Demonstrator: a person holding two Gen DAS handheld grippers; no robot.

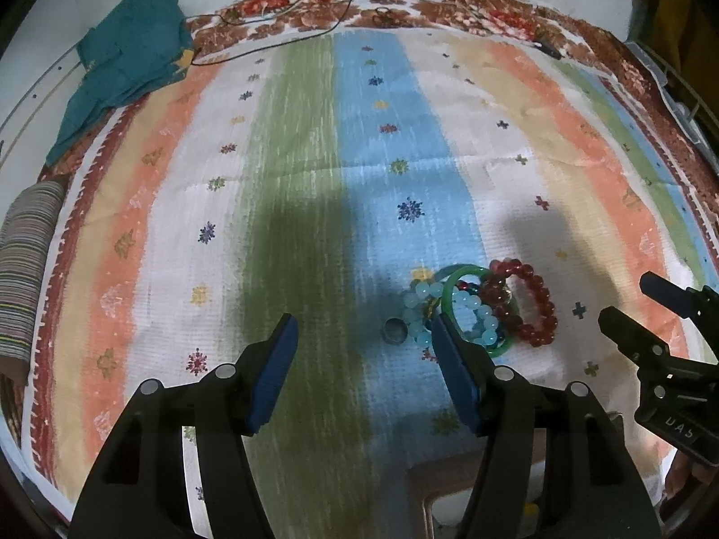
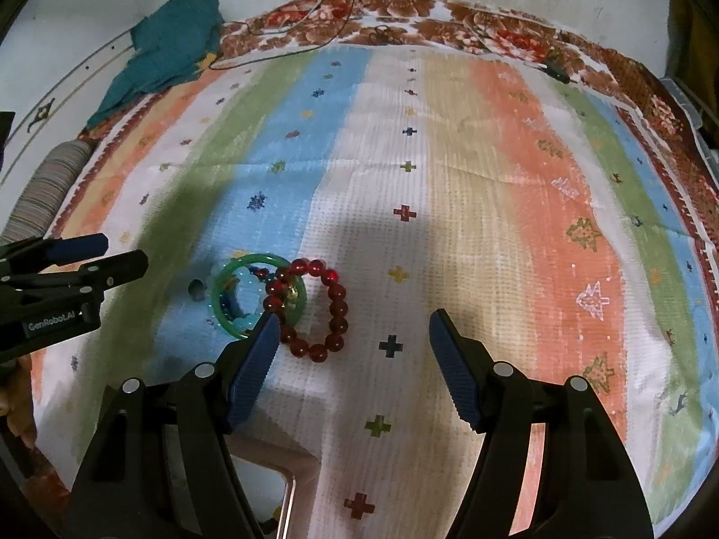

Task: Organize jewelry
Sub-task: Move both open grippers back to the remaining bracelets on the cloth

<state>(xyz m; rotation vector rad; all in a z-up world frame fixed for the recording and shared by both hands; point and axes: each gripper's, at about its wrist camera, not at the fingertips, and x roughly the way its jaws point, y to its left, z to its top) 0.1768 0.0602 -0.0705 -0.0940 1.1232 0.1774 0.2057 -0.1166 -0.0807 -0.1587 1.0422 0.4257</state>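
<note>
A small pile of jewelry lies on the striped cloth: a red bead bracelet, a green bangle, a pale blue bead bracelet and a small dark ring. My left gripper stands open just above the cloth; the ring lies between its fingertips and the right finger covers part of the bangle. My right gripper is open too. The red bead bracelet lies just ahead of its left finger, beside the green bangle. Neither gripper holds anything.
A teal cloth lies at the far left corner, thin cables run along the far edge, and a striped roll sits at the left edge. A brown-rimmed container shows near the front edge. The left gripper reaches in from the left.
</note>
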